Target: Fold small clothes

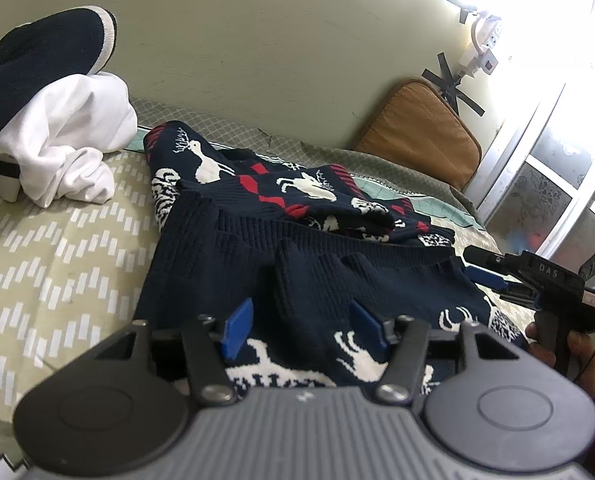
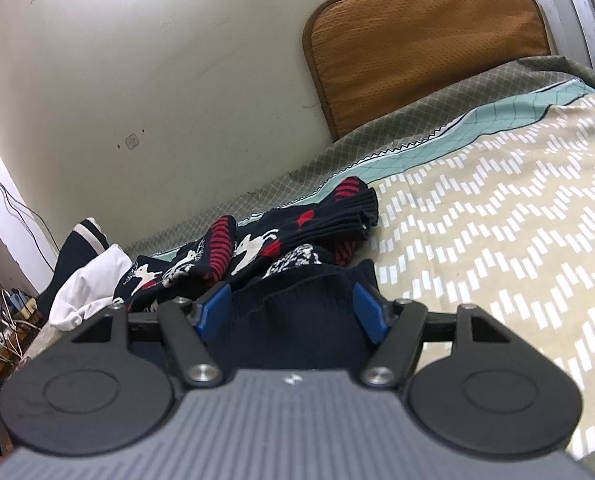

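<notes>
Navy reindeer sweater (image 1: pixel 297 240) on bed (image 1: pixel 57 264), left gripper (image 1: pixel 301 324) open over hem, right gripper (image 2: pixel 293 312) open, ribbed fabric between pads.

Your left tongs (image 1: pixel 302 326) tilt downward with their blue pads (image 1: pixel 237 326) standing apart, pressing on nothing. Your right tongs (image 2: pixel 293 312) also stand spread, angled slightly down. In the left view, your right hand (image 1: pixel 569 354) grips the right tool's handle.
</notes>
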